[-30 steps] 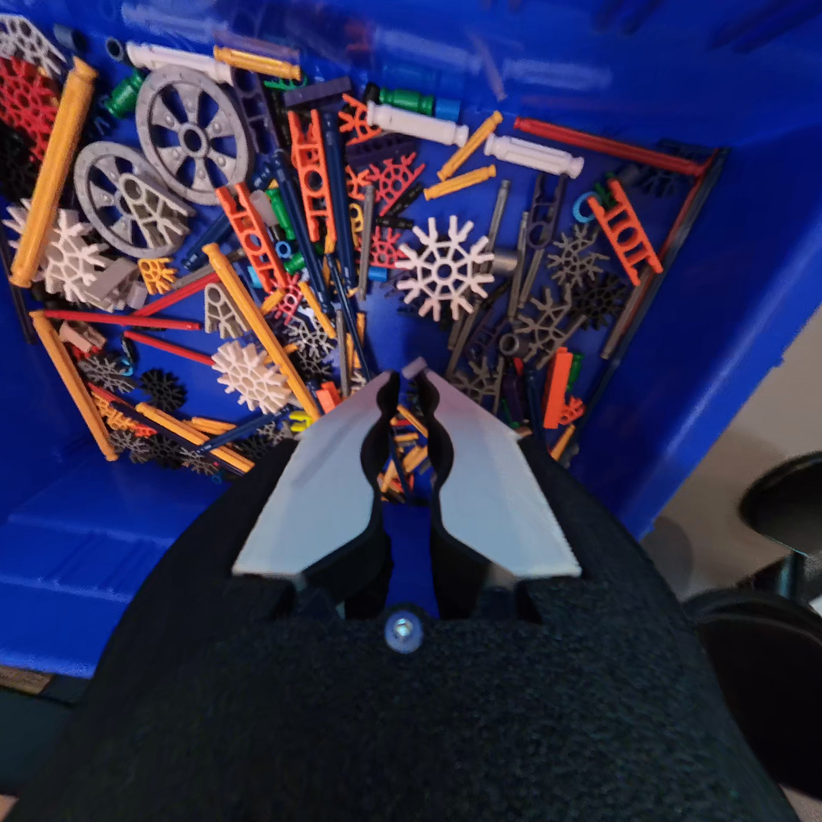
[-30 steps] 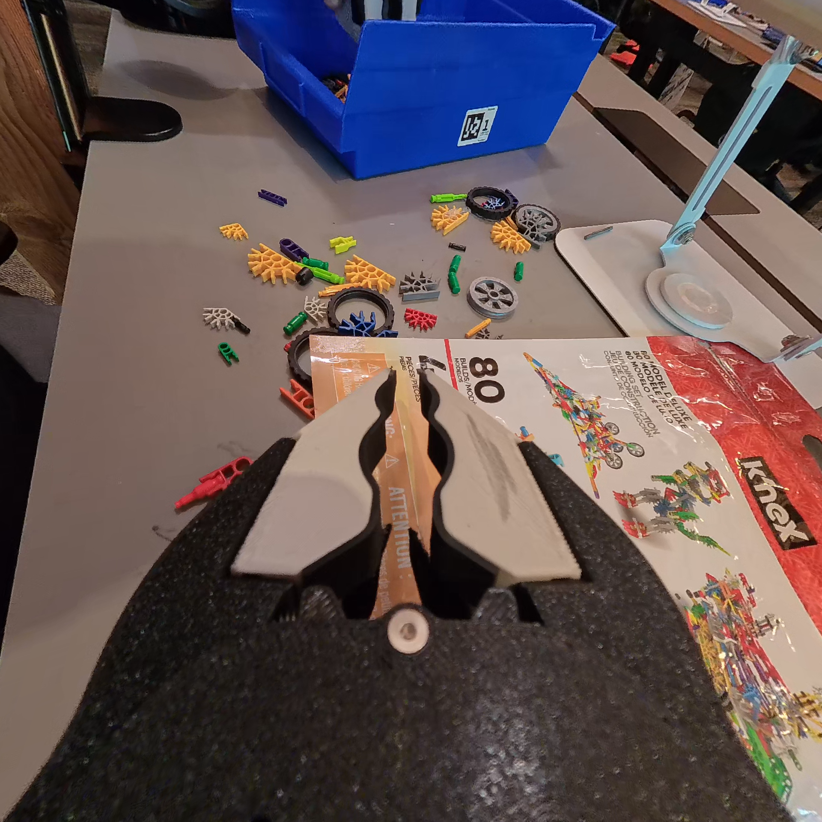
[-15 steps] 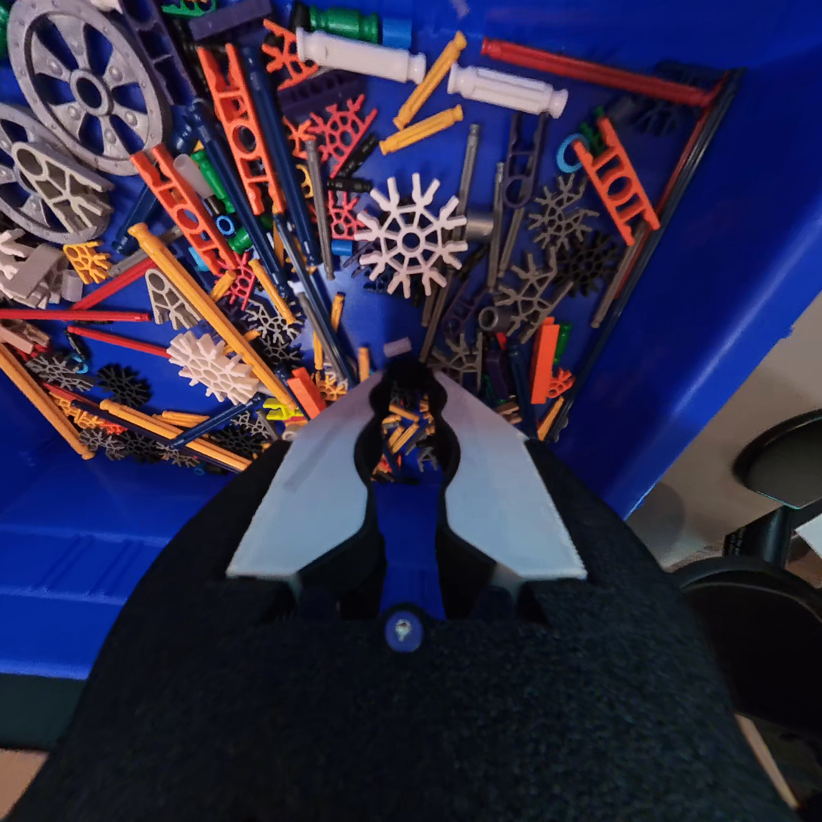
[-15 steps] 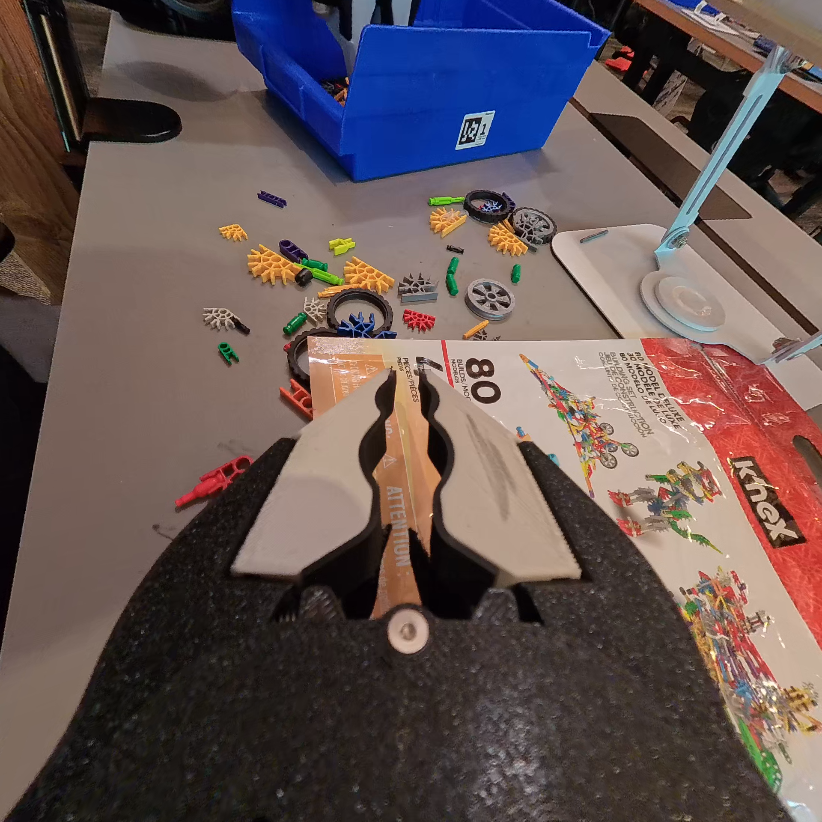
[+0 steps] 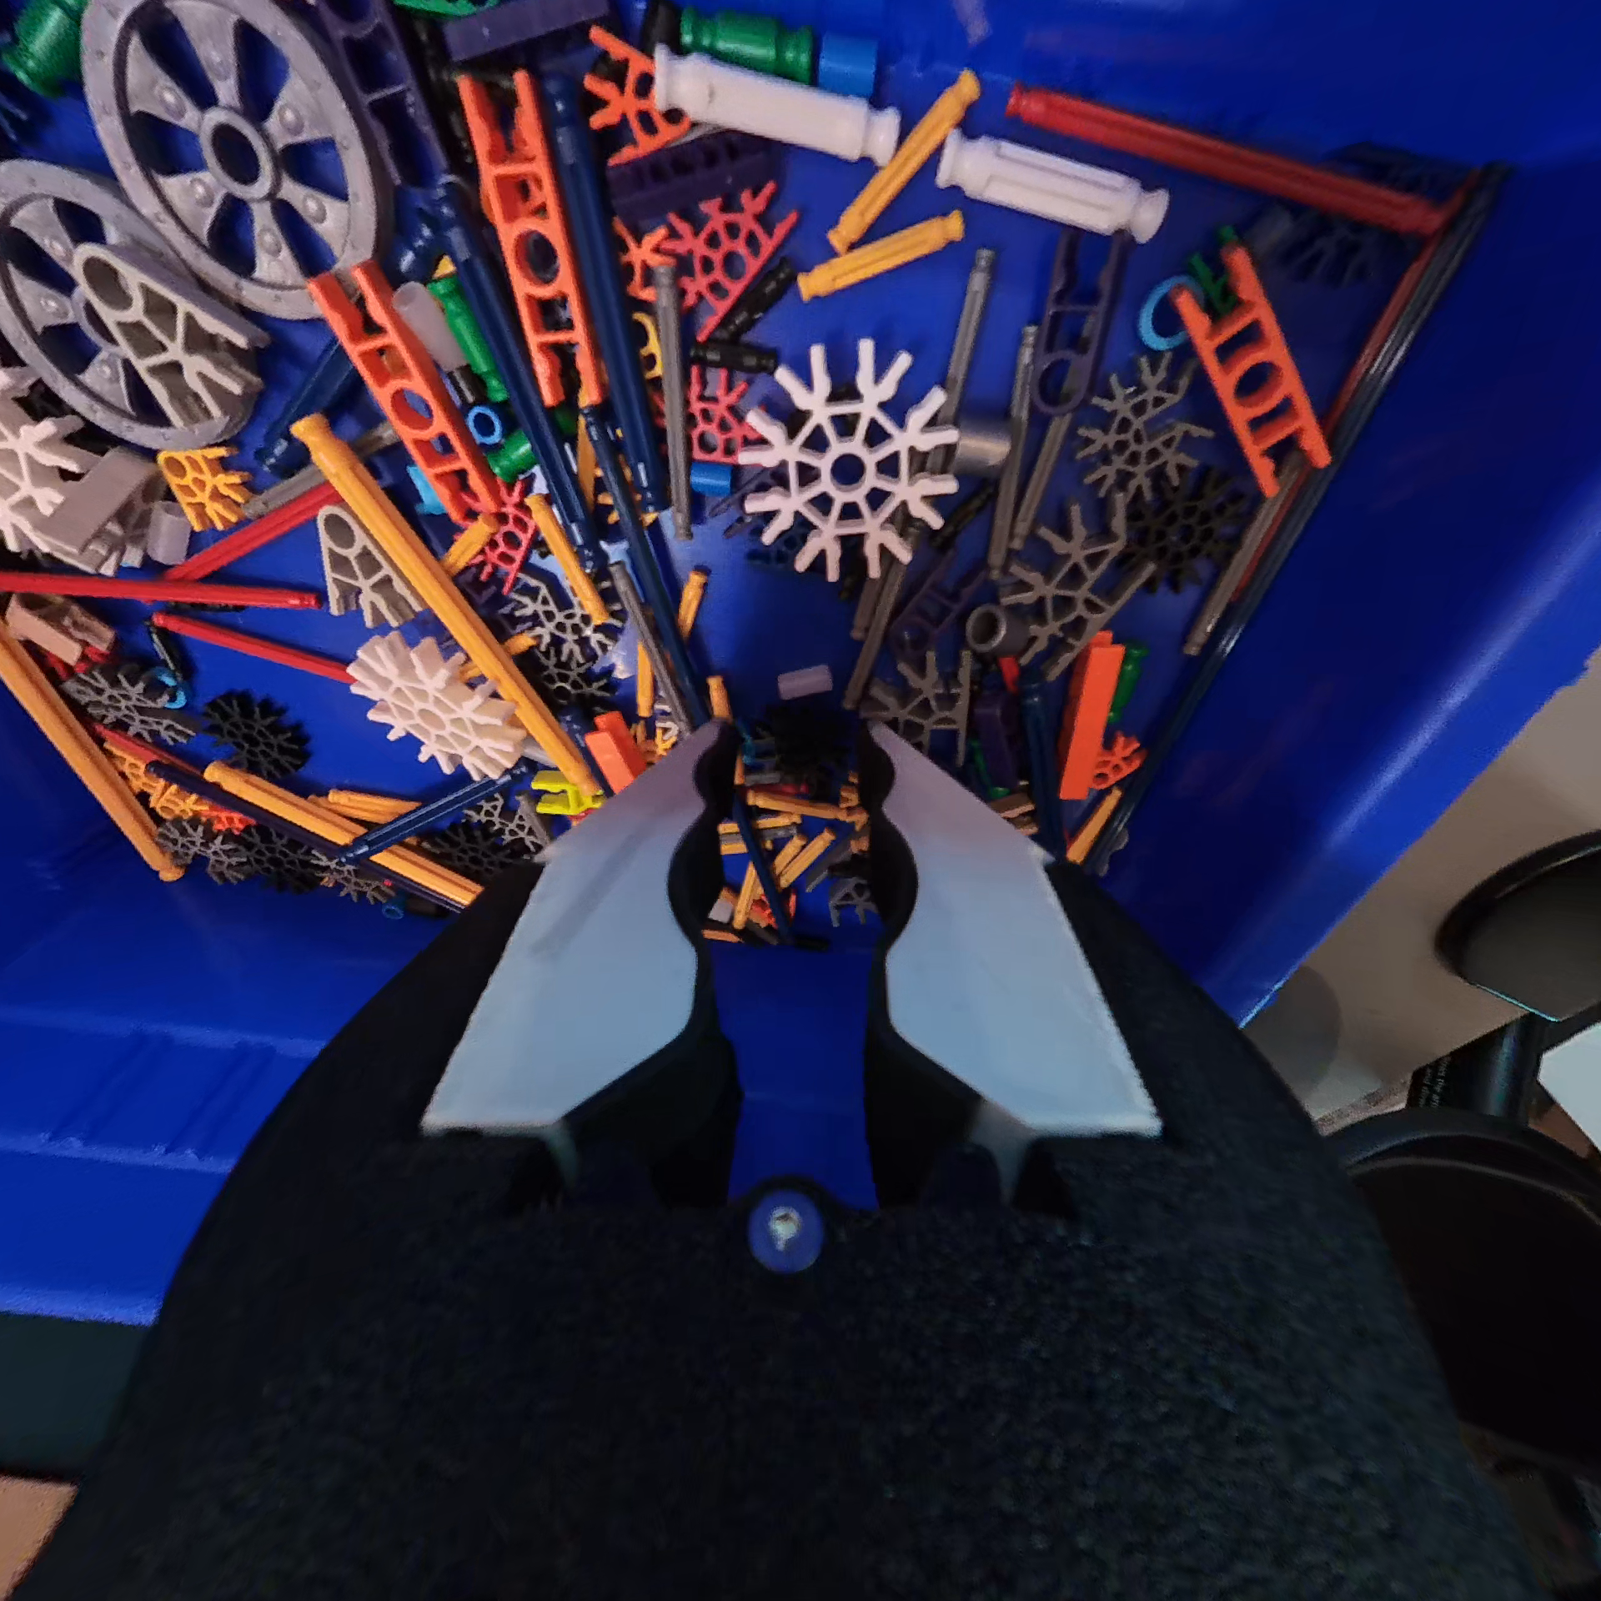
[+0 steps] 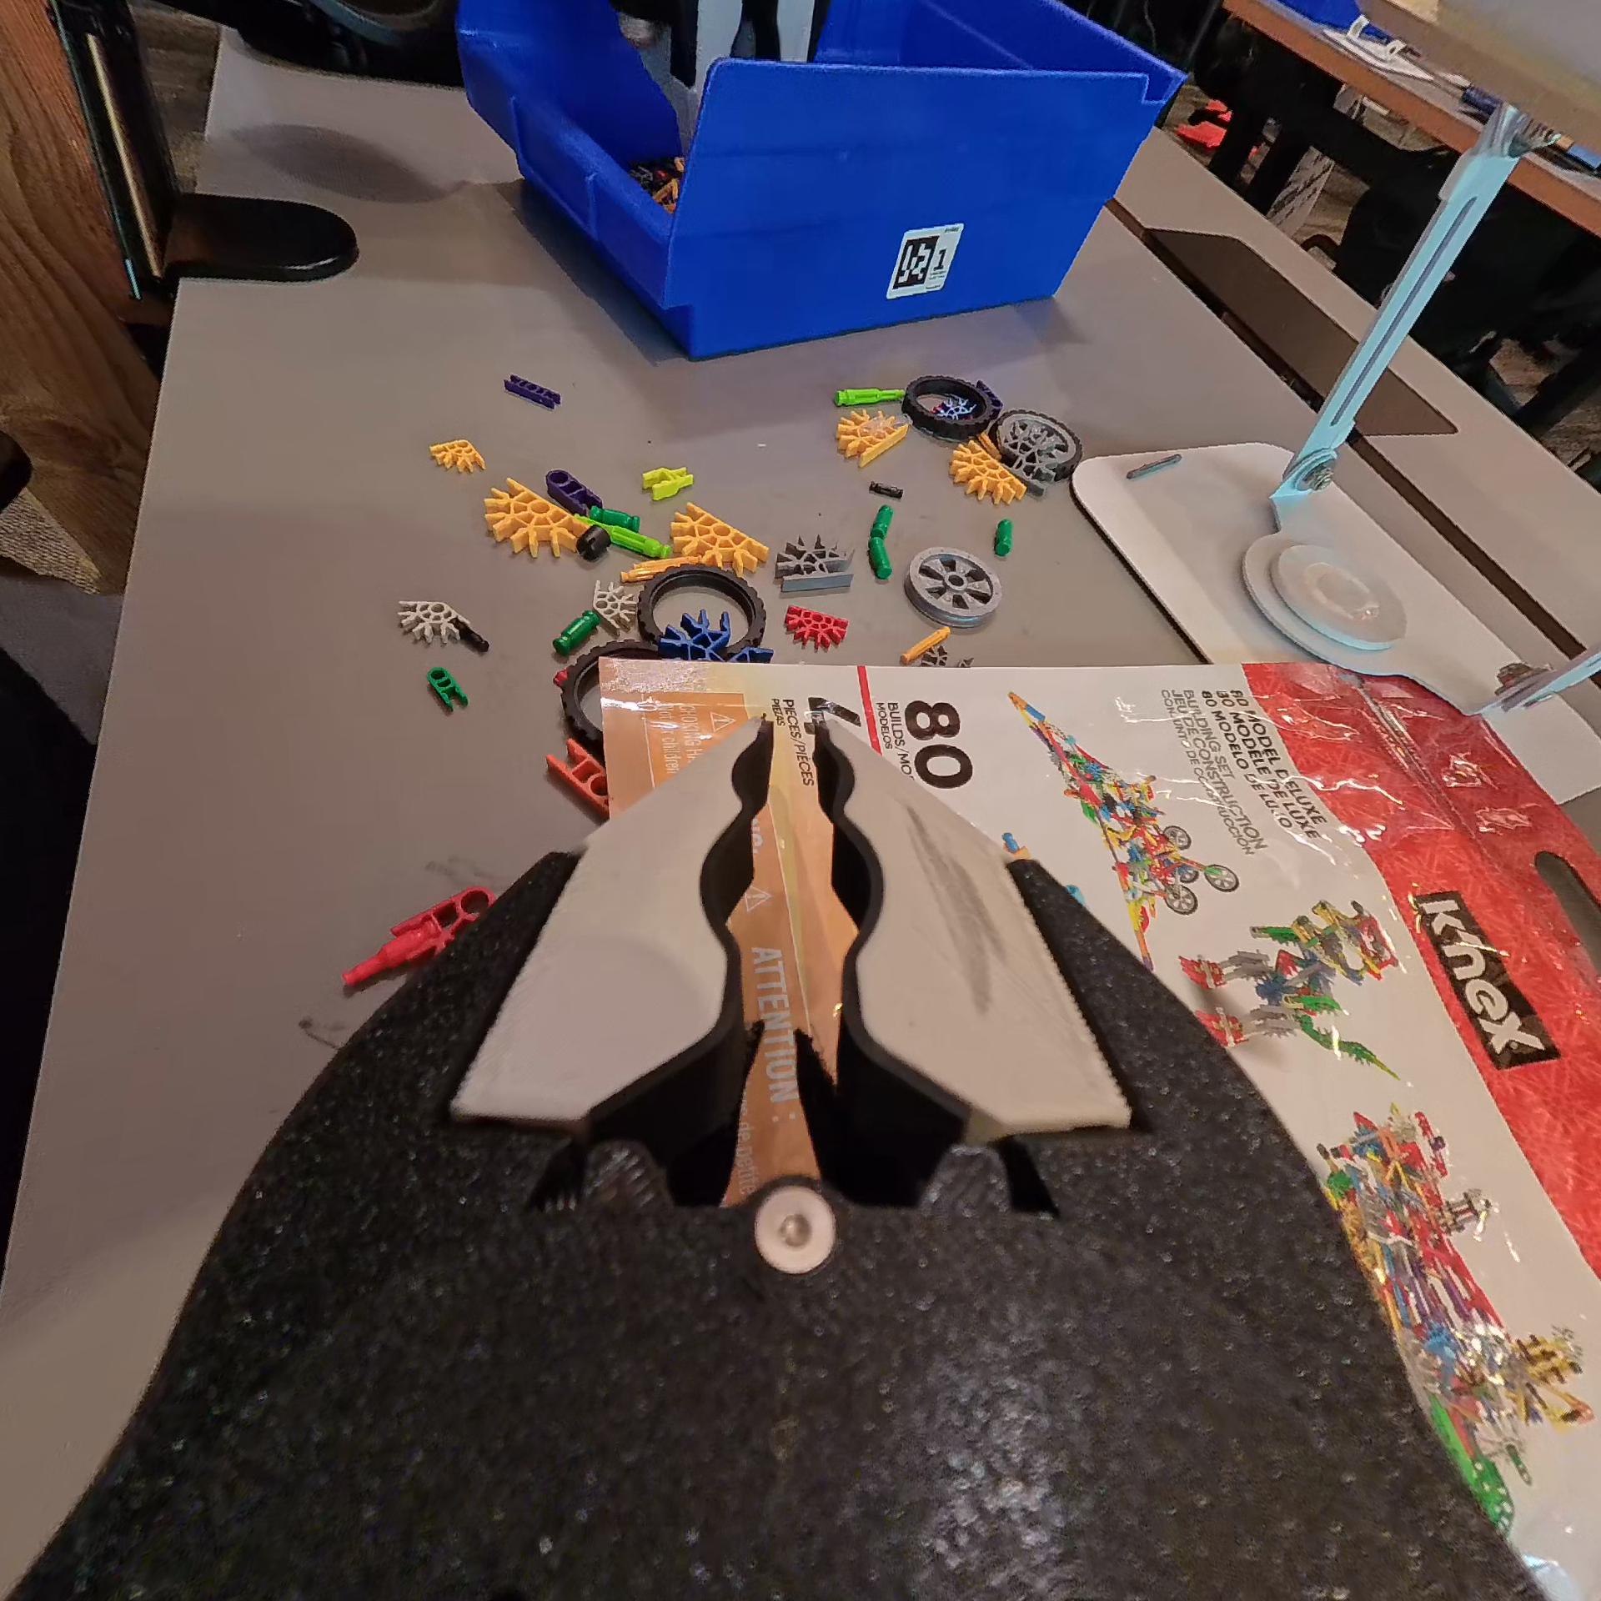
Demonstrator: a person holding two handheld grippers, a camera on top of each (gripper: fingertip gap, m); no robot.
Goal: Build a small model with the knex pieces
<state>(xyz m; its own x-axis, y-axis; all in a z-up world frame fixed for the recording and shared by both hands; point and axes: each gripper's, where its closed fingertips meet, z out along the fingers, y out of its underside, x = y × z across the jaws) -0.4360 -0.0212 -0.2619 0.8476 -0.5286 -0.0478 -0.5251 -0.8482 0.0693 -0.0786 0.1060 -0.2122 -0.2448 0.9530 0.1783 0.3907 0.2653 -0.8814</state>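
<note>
My left gripper [image 5: 795,736] is open and points down into the blue bin [image 5: 1351,780], which is full of building-toy rods, connectors and wheels. Its fingertips straddle a black snowflake connector [image 5: 801,736] and a heap of short yellow rods [image 5: 784,853]; a white snowflake connector [image 5: 845,459] lies farther ahead. My right gripper [image 6: 793,726] is shut and empty, hovering over the left end of a printed plastic bag [image 6: 1213,866] on the grey table [image 6: 260,780]. The blue bin [image 6: 849,217] stands at the table's far side.
Loose pieces lie scattered between bag and bin: yellow fan connectors [image 6: 533,520], black tyres [image 6: 702,606], a grey wheel [image 6: 951,585], a red piece [image 6: 424,931]. A white base with a pale-blue stand [image 6: 1317,598] is at right. A black chair [image 5: 1516,1169] is beside the bin. Some 40 cm of space lies between my two pairs of fingers.
My left gripper has opened and moved lower into the bin, its tips now around the black connector. My right gripper has stayed shut and hardly moved.
</note>
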